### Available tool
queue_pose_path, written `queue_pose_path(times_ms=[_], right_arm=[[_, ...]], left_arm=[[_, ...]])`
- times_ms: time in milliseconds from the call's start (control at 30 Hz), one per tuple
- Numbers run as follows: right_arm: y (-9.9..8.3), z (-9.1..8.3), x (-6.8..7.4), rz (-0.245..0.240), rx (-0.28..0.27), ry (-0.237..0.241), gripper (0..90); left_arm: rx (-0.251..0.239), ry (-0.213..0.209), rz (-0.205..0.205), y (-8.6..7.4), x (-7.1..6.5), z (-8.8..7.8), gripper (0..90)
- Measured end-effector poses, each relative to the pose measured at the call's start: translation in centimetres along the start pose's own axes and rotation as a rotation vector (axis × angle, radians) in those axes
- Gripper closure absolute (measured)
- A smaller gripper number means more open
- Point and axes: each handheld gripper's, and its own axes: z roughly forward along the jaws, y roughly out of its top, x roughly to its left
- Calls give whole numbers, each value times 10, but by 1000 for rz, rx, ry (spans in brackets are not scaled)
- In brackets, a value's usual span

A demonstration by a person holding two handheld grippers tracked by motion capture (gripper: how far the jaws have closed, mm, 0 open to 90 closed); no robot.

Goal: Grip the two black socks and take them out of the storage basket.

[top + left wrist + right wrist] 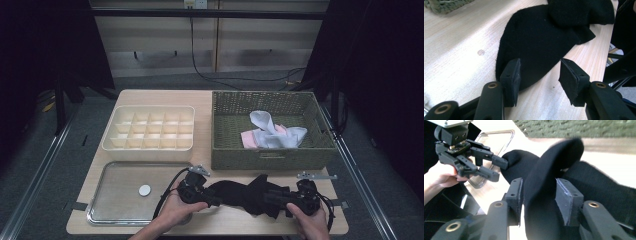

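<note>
— Near the front edge of the table [150,95], between the two hands, lies the black sock [240,192]. What could go wrong?

— The right tool [537,195] has a raised fold of it standing between its pads, but the jaws stand apart and I judge nothing is pinched. If that hand lifts now, the fold may slip out and flop flat.

— And the left tool [539,75]?

— Also released, straddling the sock's rounded end without pressing on it. One corner of the sock reaches the table's front edge, so a careless tug could drag it off.

— Count things for me.

— One black sock on the table. One woven basket [272,155] holding a small heap of white and pink socks [272,134]; how many, I cannot tell. One cream divided organiser [149,146], one clear tray [120,172] with one white disc [144,190], two tools.
</note>
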Motion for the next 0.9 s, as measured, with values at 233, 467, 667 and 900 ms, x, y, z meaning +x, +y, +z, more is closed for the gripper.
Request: queue_pose_path(times_ms=[233,467,667,900], right_arm=[[21,5,-7,11,-35,-76,521],[35,14,-24,75,-43,-70,497],[31,27,-23,69,-26,-35,748],[35,25,-2,-4,-67,5,887]], left_arm=[[-47,18,15,-3,2,-28,504],[-114,31,-34,-4,18,-42,485],[-95,53,-40,-2,22,-33,450],[-56,54,-36,-5,24,-20,555]])
